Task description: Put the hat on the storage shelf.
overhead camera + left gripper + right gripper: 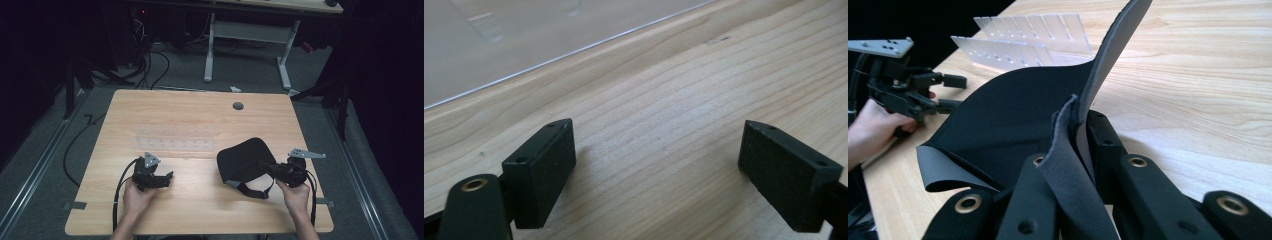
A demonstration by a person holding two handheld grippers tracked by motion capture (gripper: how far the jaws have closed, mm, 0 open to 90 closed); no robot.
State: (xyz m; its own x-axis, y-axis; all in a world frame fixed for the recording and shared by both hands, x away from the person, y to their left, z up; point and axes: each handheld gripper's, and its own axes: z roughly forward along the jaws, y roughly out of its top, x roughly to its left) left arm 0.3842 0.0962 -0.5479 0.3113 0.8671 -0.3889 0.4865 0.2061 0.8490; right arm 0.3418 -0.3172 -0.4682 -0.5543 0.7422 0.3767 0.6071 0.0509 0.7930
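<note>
The right hand-held gripper [1075, 145] pinches the edge of a black fabric pouch [245, 160] lying on the desk [200, 120], right of centre. The left hand-held gripper [656, 170] hovers over bare wood, jaws spread wide and holding nothing.

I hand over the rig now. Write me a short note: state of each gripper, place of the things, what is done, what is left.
Left gripper: open, nothing between the jaws, low over the bare table.
Right gripper: shut on the edge of the black fabric pouch, which is partly lifted at that edge.
Clear plastic strip: flat on the table, behind the grippers.
Done: pouch gripped on one side.
Left: probably take the other side with the left gripper; it is apart from the pouch.
</note>
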